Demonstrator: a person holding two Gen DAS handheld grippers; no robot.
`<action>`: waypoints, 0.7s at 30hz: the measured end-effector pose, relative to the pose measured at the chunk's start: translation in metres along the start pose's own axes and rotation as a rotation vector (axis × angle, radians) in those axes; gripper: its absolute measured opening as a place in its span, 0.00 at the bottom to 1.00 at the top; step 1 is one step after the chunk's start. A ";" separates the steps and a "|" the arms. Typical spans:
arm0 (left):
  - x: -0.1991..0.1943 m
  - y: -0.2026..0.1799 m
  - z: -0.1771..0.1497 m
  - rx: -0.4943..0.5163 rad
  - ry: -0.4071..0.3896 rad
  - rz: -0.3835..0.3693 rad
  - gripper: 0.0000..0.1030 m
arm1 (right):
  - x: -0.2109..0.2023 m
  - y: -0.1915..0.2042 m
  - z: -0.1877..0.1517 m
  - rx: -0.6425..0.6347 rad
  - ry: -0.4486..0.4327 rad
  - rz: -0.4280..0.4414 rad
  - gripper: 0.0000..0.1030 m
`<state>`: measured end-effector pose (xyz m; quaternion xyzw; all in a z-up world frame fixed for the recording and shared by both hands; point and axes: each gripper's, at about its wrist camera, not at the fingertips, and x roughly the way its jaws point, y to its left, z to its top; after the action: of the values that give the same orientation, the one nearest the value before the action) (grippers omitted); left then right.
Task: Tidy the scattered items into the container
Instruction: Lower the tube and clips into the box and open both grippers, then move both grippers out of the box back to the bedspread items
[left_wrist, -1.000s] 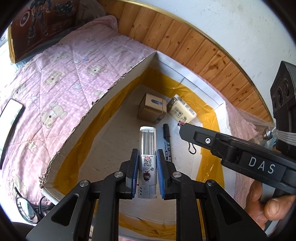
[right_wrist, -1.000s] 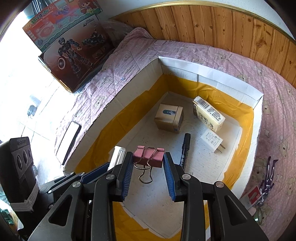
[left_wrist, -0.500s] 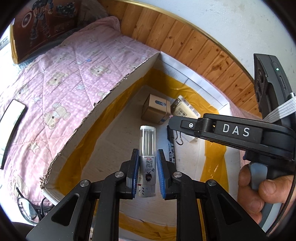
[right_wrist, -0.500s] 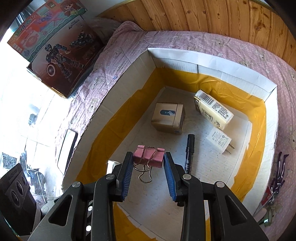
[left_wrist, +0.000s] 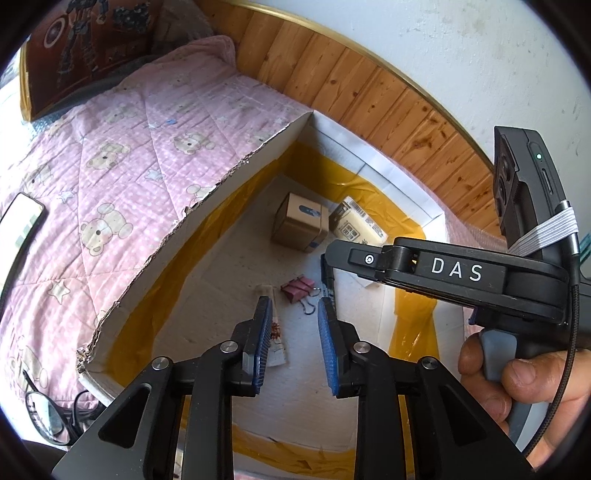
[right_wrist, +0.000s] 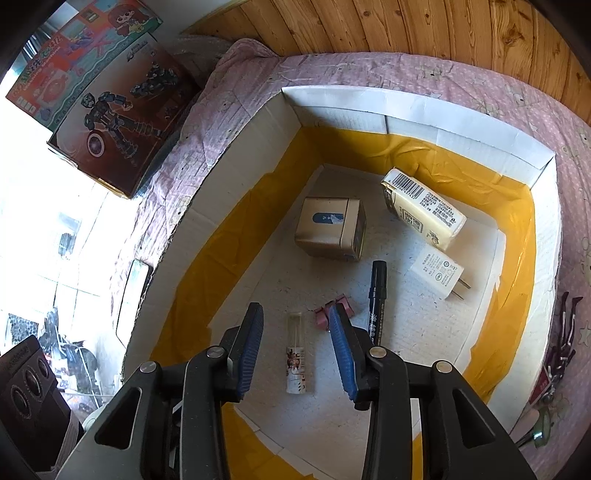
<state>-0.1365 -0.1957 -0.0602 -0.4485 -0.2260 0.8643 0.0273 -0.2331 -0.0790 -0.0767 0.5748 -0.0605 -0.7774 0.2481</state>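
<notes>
1. Cardboard, white inside and lined low down with yellow tape, forms the container (right_wrist: 417, 110) that sits on the pink quilted bed (left_wrist: 122, 147); the scattered items lie on its floor.
2. Your clear tube (right_wrist: 296, 354) lies flat near the front of the container, framed between the right fingers in the right wrist view but free of them.
3. Your pink binder clip (left_wrist: 295, 288) rests on the floor just beside the tube, with the black marker (right_wrist: 376, 295) on its other side.
4. Further back you see the brown box (right_wrist: 332, 227), the cream carton (right_wrist: 424, 206) tilted against the far corner, and the white charger plug (right_wrist: 437, 271) near the marker.
5. Your left gripper (left_wrist: 291, 339) hovers above the container with its fingers spread apart and nothing between them.
6. Your right gripper (right_wrist: 297, 354) hangs likewise over the floor, fingers parted and empty; in the left wrist view its body crosses above the marker, gripped by your right hand (left_wrist: 517, 376).
7. Outside the container, a toy box (right_wrist: 114, 122) leans at the head of the bed, a phone (left_wrist: 18, 229) lies on the quilt, and glasses (left_wrist: 44, 417) sit by the near corner.
</notes>
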 end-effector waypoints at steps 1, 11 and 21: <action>-0.001 0.000 0.000 -0.001 -0.004 -0.003 0.26 | -0.001 0.000 -0.001 -0.001 0.000 0.001 0.38; -0.011 -0.007 -0.007 0.046 -0.033 0.010 0.29 | -0.019 -0.001 -0.014 -0.023 -0.010 -0.002 0.38; -0.036 -0.026 -0.022 0.107 -0.056 0.020 0.30 | -0.056 0.016 -0.044 -0.162 -0.072 -0.069 0.38</action>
<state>-0.1016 -0.1734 -0.0329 -0.4241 -0.1758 0.8877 0.0364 -0.1749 -0.0596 -0.0373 0.5264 0.0136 -0.8079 0.2646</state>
